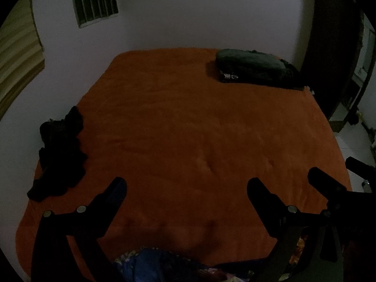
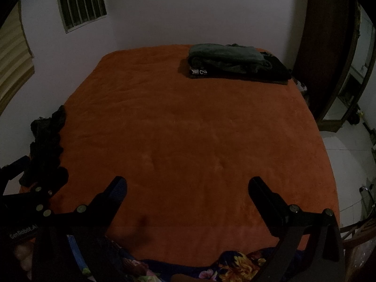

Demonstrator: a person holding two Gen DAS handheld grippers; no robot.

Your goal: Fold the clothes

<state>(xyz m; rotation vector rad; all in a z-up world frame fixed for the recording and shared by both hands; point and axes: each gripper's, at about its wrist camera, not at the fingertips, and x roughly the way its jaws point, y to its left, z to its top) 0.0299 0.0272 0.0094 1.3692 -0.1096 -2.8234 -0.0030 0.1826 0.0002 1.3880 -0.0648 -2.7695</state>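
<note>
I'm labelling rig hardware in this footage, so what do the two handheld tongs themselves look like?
Both tongs are matte black. The left tongs and right tongs each have two broad, angled fingers with ribbed inner pads and round silver bolt heads at the joints. White lettering marks the left unit's body, seen in the right wrist view. No cables show.

I am seeing the blue floral-patterned cloth (image 2: 237, 266) running off the bottom edge, and the dark crumpled clothing heap (image 1: 60, 152) is sitting too dim to tell apart.
</note>
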